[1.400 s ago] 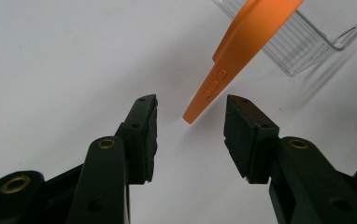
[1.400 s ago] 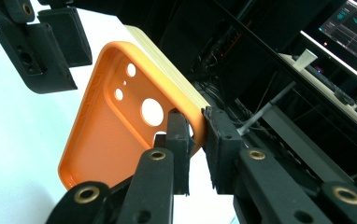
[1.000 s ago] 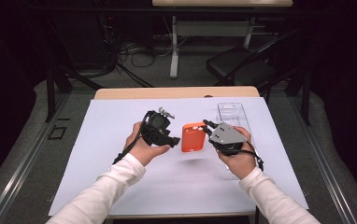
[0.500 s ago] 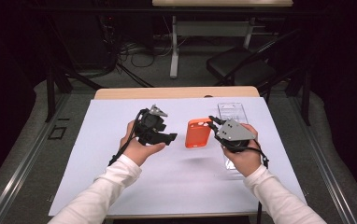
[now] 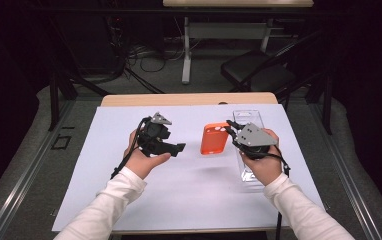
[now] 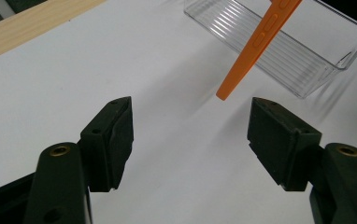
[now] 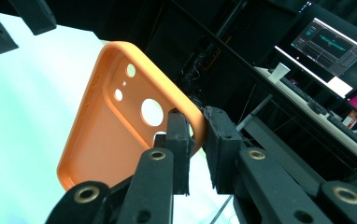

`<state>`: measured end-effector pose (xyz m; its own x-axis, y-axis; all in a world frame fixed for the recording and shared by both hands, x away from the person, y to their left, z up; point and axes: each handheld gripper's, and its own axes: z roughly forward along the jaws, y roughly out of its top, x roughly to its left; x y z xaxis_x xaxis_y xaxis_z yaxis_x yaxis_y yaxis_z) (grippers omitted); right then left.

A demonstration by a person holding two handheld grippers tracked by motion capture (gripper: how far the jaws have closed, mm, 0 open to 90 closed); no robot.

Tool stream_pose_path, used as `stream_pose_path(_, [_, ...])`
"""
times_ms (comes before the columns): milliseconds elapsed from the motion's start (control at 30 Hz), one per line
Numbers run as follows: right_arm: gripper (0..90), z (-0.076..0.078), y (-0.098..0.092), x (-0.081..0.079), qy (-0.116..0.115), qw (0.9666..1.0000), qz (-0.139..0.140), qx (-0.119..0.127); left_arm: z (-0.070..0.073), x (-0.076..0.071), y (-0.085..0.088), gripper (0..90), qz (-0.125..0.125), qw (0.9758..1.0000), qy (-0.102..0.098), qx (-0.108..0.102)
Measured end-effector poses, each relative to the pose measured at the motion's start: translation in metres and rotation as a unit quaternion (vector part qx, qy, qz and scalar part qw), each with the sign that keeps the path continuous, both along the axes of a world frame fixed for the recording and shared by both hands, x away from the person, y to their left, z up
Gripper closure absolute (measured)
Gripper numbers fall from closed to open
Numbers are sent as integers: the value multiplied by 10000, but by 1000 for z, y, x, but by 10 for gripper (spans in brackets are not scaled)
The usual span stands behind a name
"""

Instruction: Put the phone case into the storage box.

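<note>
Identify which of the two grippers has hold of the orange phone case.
The right gripper: its jaws pinch the orange phone case by its edge. The left gripper stands open, nothing between its jaws.

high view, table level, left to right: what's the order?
left gripper → orange phone case → right gripper → clear plastic tray
</note>
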<state>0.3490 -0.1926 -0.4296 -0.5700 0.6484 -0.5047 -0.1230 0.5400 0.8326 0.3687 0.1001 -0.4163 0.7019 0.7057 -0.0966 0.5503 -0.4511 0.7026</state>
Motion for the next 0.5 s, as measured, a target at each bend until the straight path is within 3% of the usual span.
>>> stream_pose_path(100, [805,1,-1,1,-19,10000,0,23,-4,-1,3,309,72,9998,-15,-183])
stream_pose_path(200, [805,2,-1,1,-40,10000,-7,37,-8,0,6,259,91,9995,146,-268])
stream_pose_path(300, [805,3,-2,2,-60,10000,-11,36,-14,0,8,255,118,9997,130,-193])
stream_pose_path(467, [805,4,-3,2,-100,9999,-12,41,-20,0,13,218,251,9988,172,-385])
stream_pose_path(500, [805,4,-3,3,-103,9999,-13,36,-20,-1,15,211,232,9989,195,-344])
